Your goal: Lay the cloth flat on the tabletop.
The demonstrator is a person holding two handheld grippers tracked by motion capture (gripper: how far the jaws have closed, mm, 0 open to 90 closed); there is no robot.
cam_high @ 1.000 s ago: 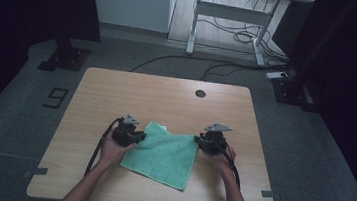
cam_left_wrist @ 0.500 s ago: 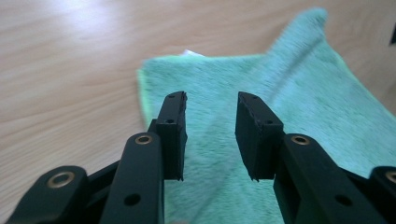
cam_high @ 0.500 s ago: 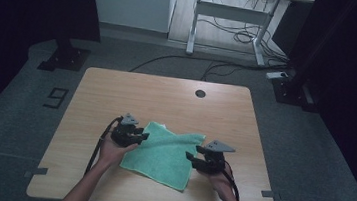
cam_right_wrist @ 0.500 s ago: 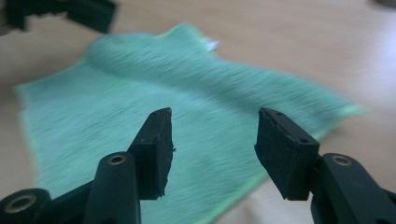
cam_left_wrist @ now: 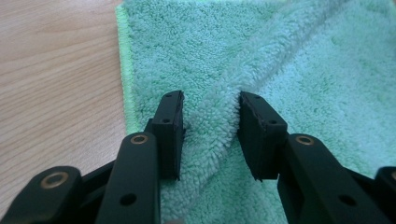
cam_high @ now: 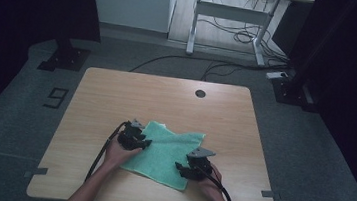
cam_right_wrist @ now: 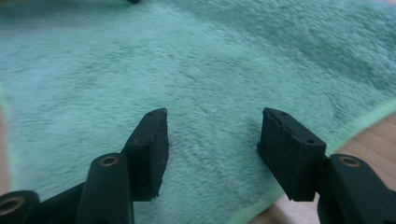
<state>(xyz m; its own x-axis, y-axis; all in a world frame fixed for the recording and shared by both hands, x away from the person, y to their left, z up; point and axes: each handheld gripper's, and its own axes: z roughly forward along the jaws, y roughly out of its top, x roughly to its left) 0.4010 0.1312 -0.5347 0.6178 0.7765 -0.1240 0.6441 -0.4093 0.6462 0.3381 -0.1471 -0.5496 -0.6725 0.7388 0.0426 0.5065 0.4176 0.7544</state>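
Observation:
A green towel (cam_high: pixel 166 152) lies rumpled on the near middle of the wooden table (cam_high: pixel 166 99). My left gripper (cam_high: pixel 145 142) rests on the towel's left edge. In the left gripper view the left gripper (cam_left_wrist: pixel 210 100) is open, its jaws pressed down astride a raised diagonal fold of the towel (cam_left_wrist: pixel 299 60), with bare wood (cam_left_wrist: pixel 56 84) to the left. My right gripper (cam_high: pixel 180 167) sits at the towel's near right corner. In the right gripper view it (cam_right_wrist: pixel 212 116) stands open wide over flat towel (cam_right_wrist: pixel 187 56), close to the hem and the wood (cam_right_wrist: pixel 373 135).
A round cable hole (cam_high: pixel 200 93) sits in the far part of the table. Grey tape marks lie at the near left (cam_high: pixel 38 171) and near right (cam_high: pixel 267 194) edges. Beyond the table, a desk frame (cam_high: pixel 230 15) and loose cables (cam_high: pixel 243 37) are on the floor.
My right gripper has moved from the towel's right edge toward me to its near right corner. The towel's far right part now lies spread out. The left gripper has stayed put.

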